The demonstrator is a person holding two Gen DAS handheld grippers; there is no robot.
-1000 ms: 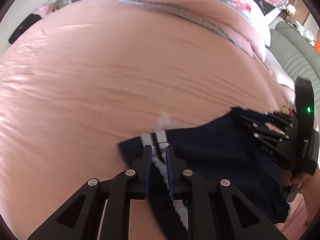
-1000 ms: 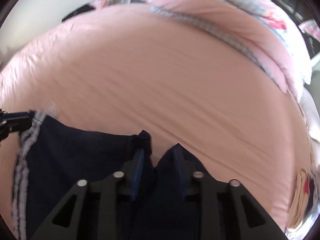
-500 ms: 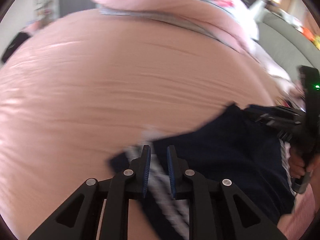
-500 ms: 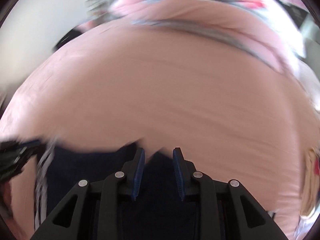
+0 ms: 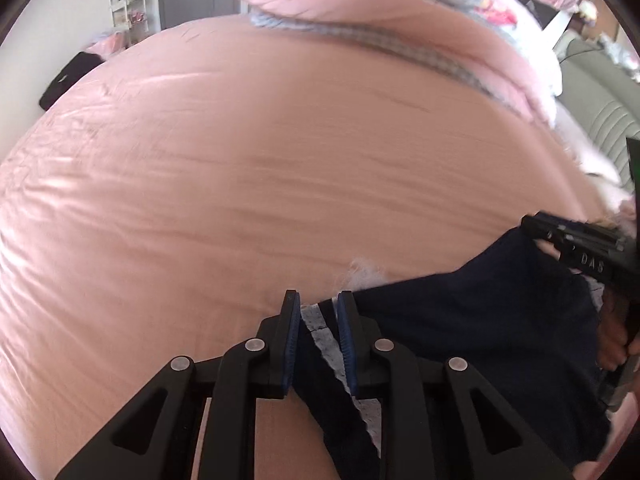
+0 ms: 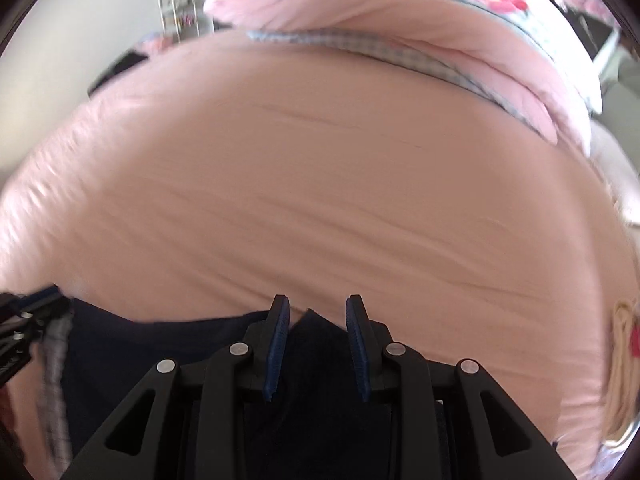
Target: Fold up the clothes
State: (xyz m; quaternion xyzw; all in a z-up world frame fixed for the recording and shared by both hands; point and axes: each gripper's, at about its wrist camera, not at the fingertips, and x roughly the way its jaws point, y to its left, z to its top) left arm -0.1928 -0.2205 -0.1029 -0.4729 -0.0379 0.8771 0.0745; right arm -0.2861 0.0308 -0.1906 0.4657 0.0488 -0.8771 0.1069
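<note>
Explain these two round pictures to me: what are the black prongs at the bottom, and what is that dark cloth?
There is no robot here. A person holds a tool in each hand. Each tool has two black jaws and a wide-angle camera looking along them, which is why the pictures are round. One picture is taken from the left gripper, the other from the right gripper.

Below them is a bed with a pink sheet and a folded quilt at the far end. Over the sheet is a dark navy garment with a pale striped edge. The right jaws appear to pinch a peak of it. The left jaws have just been opening with the striped edge between them; whether they grip it is unclear.
</note>
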